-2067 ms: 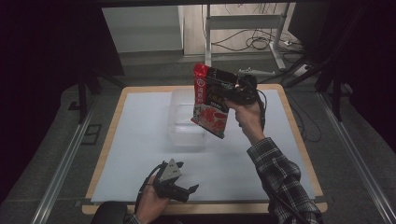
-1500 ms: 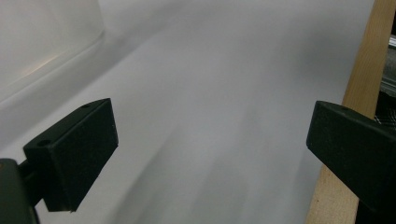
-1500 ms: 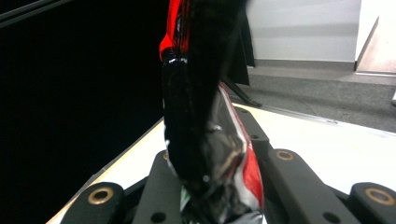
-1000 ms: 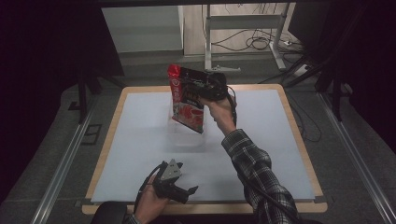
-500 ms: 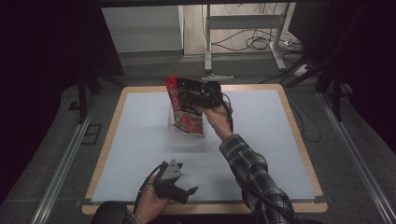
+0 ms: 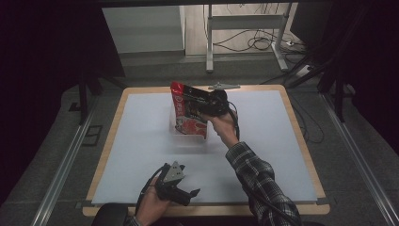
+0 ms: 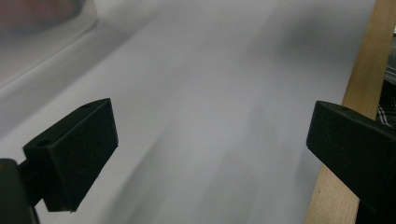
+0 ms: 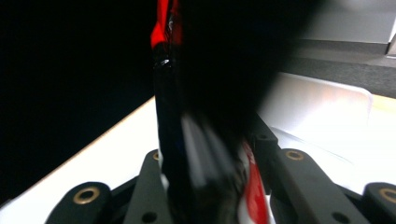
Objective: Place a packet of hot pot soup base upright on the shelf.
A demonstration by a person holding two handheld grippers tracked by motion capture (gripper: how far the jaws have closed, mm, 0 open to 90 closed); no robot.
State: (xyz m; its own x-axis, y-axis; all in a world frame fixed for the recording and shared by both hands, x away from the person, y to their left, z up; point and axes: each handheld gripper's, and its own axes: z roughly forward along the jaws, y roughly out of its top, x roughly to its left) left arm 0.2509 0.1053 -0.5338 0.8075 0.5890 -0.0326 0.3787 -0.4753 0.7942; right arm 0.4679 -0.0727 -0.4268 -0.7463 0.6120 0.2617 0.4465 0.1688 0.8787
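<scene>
**Red pouch held upright over the clear bin**

The right gripper (image 6: 203, 106) was out past the middle of the table (image 6: 282, 155), and clamped in it stood the red and black snack pouch (image 6: 189, 109), upright, its lower edge down at the clear plastic bin (image 6: 175, 127). Whether the pouch touched the bin's floor could not be told. Up close, the right gripper view had the pouch (image 8: 205, 140) squeezed between the two jaws, which had just been easing apart a little yet kept the pouch between them. The bin's pale wall (image 8: 345, 100) showed just behind. A plaid sleeve (image 6: 256, 181) reached in from the near edge.

Down at the front edge, the left gripper (image 6: 184, 193) rested low over the white mat, well apart from the bin. Its jaws stood wide with nothing between them, the wooden rim (image 7: 362, 79) of the table running beside one jaw.
</scene>
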